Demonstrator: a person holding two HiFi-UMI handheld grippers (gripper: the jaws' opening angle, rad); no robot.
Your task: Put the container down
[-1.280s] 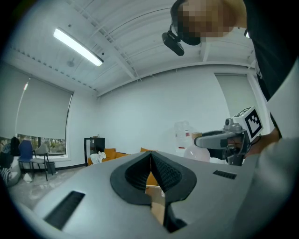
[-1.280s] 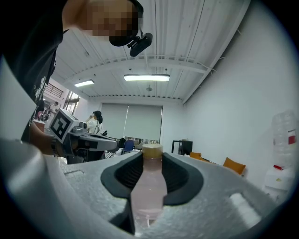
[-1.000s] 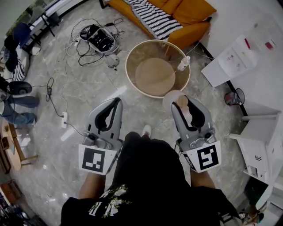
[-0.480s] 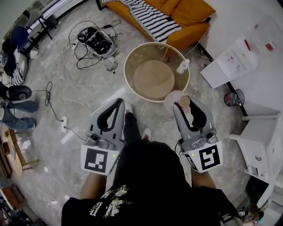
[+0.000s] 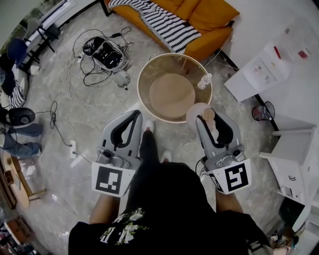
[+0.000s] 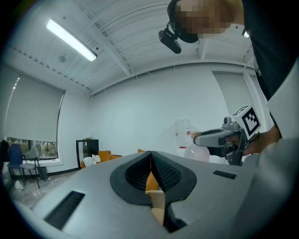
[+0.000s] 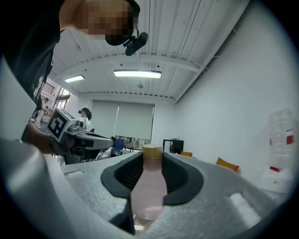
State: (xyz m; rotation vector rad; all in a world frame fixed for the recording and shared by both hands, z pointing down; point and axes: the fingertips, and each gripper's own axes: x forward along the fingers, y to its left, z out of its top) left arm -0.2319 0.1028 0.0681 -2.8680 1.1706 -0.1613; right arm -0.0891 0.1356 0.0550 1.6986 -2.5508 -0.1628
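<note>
1. Now, the container (image 7: 148,186), a pale pink bottle with a tan cap, is clamped at its neck between the fingers of the right gripper (image 7: 152,156), so it is off any surface.
2. In the head view the container (image 5: 201,112) shows just at the near right edge of the round desk (image 5: 140,87); how high above it cannot be told.
3. The left gripper (image 6: 150,156) has its fingers pressed together with nothing between them, and it is held level with the right gripper (image 5: 212,117), over the floor (image 5: 89,109).
4. The desk has a pale wooden rim and a clear top, with a small clear bottle (image 5: 204,79) standing near its right edge.
5. The floor is grey marble-like tile, strewn on the left with black cables (image 5: 82,64) and a white power strip (image 5: 73,148).
6. Beyond the desk is an orange sofa (image 5: 209,15) with a striped blanket (image 5: 169,22) laid over it.
7. White furniture (image 5: 291,164) lines the right side; the walls and ribbed ceiling are white, lit by a strip light (image 7: 138,73).
</note>
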